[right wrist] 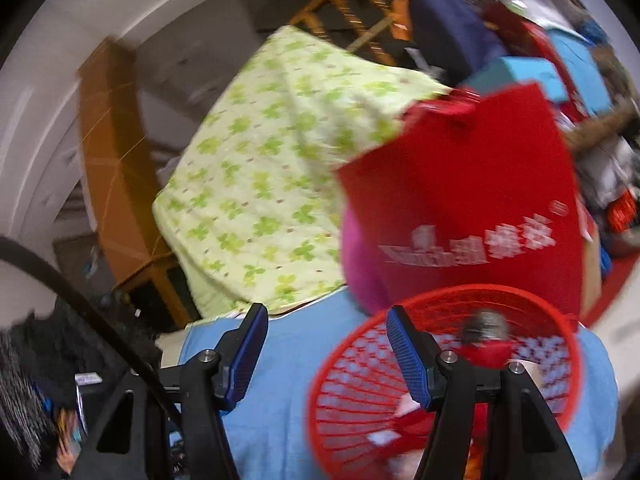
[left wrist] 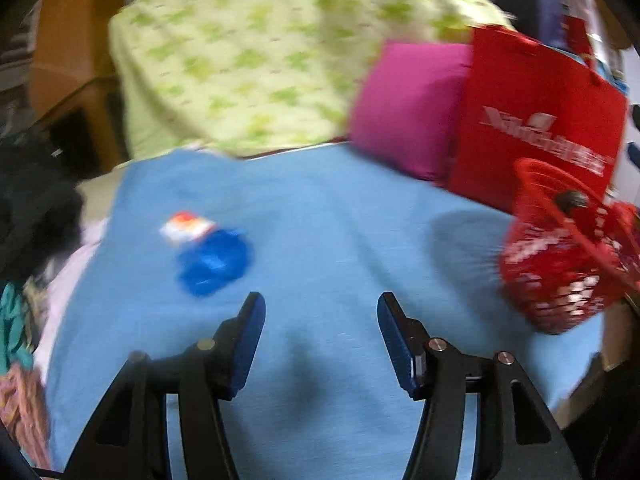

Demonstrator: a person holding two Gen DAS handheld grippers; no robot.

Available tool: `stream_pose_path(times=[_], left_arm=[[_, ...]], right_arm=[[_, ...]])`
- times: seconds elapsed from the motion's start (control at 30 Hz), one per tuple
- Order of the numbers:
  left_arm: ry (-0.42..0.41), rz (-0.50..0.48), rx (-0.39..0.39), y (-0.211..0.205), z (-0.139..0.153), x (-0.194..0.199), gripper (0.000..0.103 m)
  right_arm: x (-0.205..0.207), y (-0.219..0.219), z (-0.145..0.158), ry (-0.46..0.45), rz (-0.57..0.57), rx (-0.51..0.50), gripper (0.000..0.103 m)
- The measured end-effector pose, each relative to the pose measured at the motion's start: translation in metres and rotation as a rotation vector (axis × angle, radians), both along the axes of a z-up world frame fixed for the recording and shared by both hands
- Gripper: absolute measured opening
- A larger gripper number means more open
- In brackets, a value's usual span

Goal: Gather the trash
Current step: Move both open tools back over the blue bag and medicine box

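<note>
Now both my grippers empty, jaws released: left gripper (left wrist: 321, 304) over blue bed sheet (left wrist: 340, 216), right gripper (right wrist: 327, 316) at red basket (right wrist: 420, 308) rim. Blue wrapper (left wrist: 214, 262) plus white-orange scrap (left wrist: 186, 226) lie toward bed's left edge. Basket near right edge, probably trash bin. Open sheet between, clear path.

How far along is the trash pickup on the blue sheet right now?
Done: the red plastic mesh basket already holds some red and white scraps. In hand: nothing; the left gripper and right gripper are both open and empty. Left: a blue crumpled wrapper and a white and orange packet lie on the light blue sheet.
</note>
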State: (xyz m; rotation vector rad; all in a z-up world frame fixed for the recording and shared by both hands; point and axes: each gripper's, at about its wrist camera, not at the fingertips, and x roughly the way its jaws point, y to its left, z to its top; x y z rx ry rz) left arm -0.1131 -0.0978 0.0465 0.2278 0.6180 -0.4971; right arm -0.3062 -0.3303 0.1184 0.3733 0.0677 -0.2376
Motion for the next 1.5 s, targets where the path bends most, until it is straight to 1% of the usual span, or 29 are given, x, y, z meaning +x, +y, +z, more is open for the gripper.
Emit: stream_pose_path(times=[0.03, 0.13, 0.2, 0.23, 0.3, 0.37, 0.4, 0.43, 0.47, 0.53, 0.6, 0.67, 0.77, 0.83, 0.9, 1.0, 1.13, 1.33, 1.5], left_arm=[[0.002, 0.029, -0.007, 0.013, -0.003, 0.007, 0.06], [0.004, 0.11, -0.021, 0.046, -0.016, 0.027, 0.062], [-0.002, 0.15, -0.013, 0.063, -0.026, 0.039, 0.062], [0.002, 0.167, -0.013, 0.072, -0.032, 0.045, 0.062], [0.022, 0.201, -0.022, 0.087, -0.046, 0.053, 0.062], [0.11, 0.272, -0.042, 0.104, -0.058, 0.068, 0.062], [0.159, 0.302, -0.069, 0.112, -0.061, 0.074, 0.062], [0.197, 0.329, -0.105, 0.122, -0.063, 0.081, 0.062], [0.216, 0.362, -0.114, 0.128, -0.063, 0.085, 0.062], [0.228, 0.404, -0.111, 0.133, -0.064, 0.089, 0.062], [0.256, 0.407, -0.121, 0.136, -0.068, 0.091, 0.062], [0.264, 0.399, -0.127, 0.137, -0.069, 0.09, 0.062], [0.228, 0.384, -0.114, 0.136, -0.064, 0.085, 0.064], [0.217, 0.375, -0.124, 0.139, -0.061, 0.081, 0.068], [0.215, 0.371, -0.13, 0.142, -0.059, 0.08, 0.068], [0.212, 0.371, -0.129, 0.142, -0.057, 0.081, 0.068], [0.193, 0.374, -0.12, 0.14, -0.053, 0.088, 0.068], [0.164, 0.379, -0.117, 0.141, -0.046, 0.102, 0.068], [0.143, 0.393, -0.08, 0.139, -0.046, 0.116, 0.068]], right_arm=[[0.011, 0.02, 0.001, 0.009, 0.026, -0.056, 0.066], [0.037, 0.063, -0.002, 0.05, 0.075, -0.168, 0.066], [0.06, 0.089, -0.009, 0.105, 0.111, -0.224, 0.066], [0.075, 0.105, -0.015, 0.147, 0.133, -0.246, 0.066], [0.093, 0.12, -0.024, 0.201, 0.16, -0.264, 0.066], [0.117, 0.141, -0.037, 0.283, 0.183, -0.293, 0.066], [0.123, 0.145, -0.043, 0.309, 0.189, -0.301, 0.066], [0.136, 0.155, -0.052, 0.358, 0.201, -0.314, 0.066], [0.142, 0.161, -0.058, 0.389, 0.205, -0.322, 0.066], [0.16, 0.169, -0.073, 0.471, 0.206, -0.335, 0.066], [0.178, 0.174, -0.09, 0.56, 0.213, -0.323, 0.066], [0.188, 0.174, -0.098, 0.603, 0.216, -0.323, 0.066], [0.194, 0.176, -0.105, 0.63, 0.212, -0.319, 0.066], [0.195, 0.173, -0.105, 0.631, 0.207, -0.291, 0.066], [0.198, 0.167, -0.103, 0.634, 0.196, -0.262, 0.066], [0.203, 0.162, -0.098, 0.641, 0.178, -0.252, 0.066], [0.211, 0.146, -0.092, 0.64, 0.165, -0.217, 0.066], [0.221, 0.11, -0.095, 0.648, 0.119, -0.13, 0.066], [0.225, 0.087, -0.097, 0.65, 0.088, -0.07, 0.066]])
